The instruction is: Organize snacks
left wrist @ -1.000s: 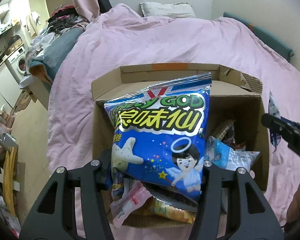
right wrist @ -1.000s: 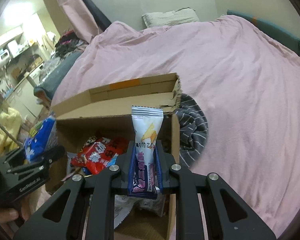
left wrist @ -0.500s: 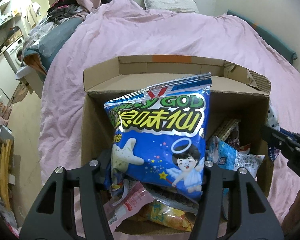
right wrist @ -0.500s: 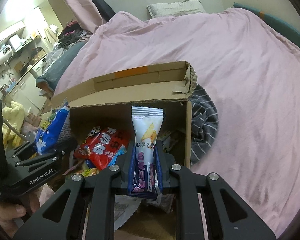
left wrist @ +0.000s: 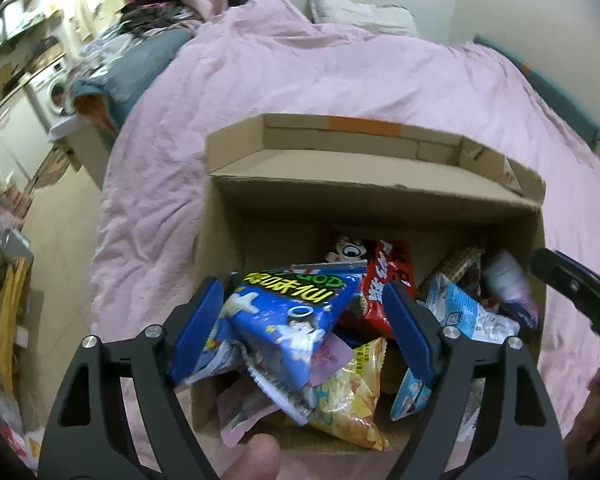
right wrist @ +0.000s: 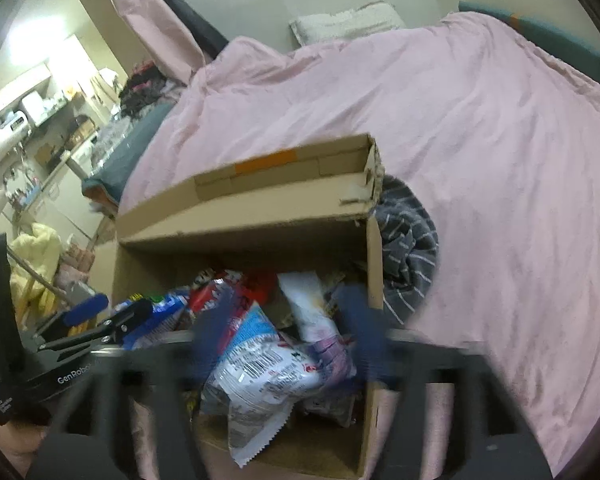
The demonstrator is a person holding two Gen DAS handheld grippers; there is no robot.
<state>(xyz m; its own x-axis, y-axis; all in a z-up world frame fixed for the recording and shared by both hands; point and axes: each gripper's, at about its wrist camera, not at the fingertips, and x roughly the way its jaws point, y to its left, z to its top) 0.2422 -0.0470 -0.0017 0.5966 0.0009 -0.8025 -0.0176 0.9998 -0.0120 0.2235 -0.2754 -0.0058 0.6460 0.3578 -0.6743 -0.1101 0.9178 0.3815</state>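
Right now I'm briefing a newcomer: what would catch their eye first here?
The open cardboard box stuffed with snack packets, sitting on a pink blanket. A bright blue snack bag lies tilted between the open left gripper fingers, beside a red packet.

Open cardboard box [left wrist: 372,200] on the pink duvet [left wrist: 340,80]. Access is from above; the far flap [left wrist: 340,152] stands up along the far edge. Snack packets fill the near and right floor. Free room lies at the far left corner, beyond the blue packet [left wrist: 292,312]. A striped cloth [right wrist: 408,248] lies against the right wall.
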